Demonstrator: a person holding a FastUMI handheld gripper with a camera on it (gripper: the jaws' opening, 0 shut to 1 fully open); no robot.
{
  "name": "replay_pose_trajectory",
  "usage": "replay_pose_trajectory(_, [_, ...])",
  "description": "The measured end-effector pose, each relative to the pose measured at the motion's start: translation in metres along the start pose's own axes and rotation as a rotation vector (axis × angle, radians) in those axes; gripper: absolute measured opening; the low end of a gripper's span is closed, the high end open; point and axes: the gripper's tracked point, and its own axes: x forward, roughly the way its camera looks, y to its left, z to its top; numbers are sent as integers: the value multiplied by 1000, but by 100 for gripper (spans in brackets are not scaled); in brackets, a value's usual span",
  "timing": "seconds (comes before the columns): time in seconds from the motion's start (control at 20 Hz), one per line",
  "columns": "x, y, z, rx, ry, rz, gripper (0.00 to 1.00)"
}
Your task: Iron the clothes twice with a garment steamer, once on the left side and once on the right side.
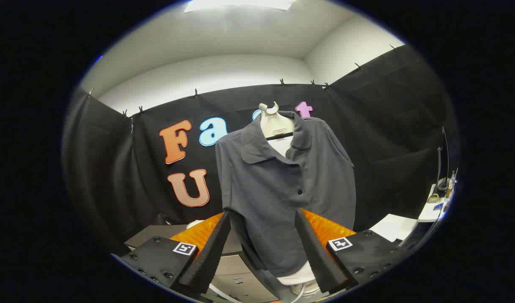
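A dark grey polo shirt (282,185) hangs on a white mannequin torso (275,122), facing me, its collar open and one button visible. My gripper (263,213) is open, with its black fingers (217,248) spread wide below the shirt's lower half. The shirt lies just beyond the fingers and nothing sits between them. Below the hem, between the fingers, there is a white rounded object (301,281) with a pale hose or cable (217,291) running nearby. I cannot tell whether it is the steamer.
A grey cabinet top (152,236) lies behind the left finger, with a small white thing (194,224) on it. To the right, a white table (394,227) and a shelf (434,208) hold small bottles and tools.
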Motion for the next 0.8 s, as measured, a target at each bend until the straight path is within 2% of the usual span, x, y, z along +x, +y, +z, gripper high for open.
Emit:
replay_pose_trajectory(0.2, [0,7,-2,-23,8,21,98])
replay_pose_trajectory(0.8, [-9,-3,1,12,-3,8,98])
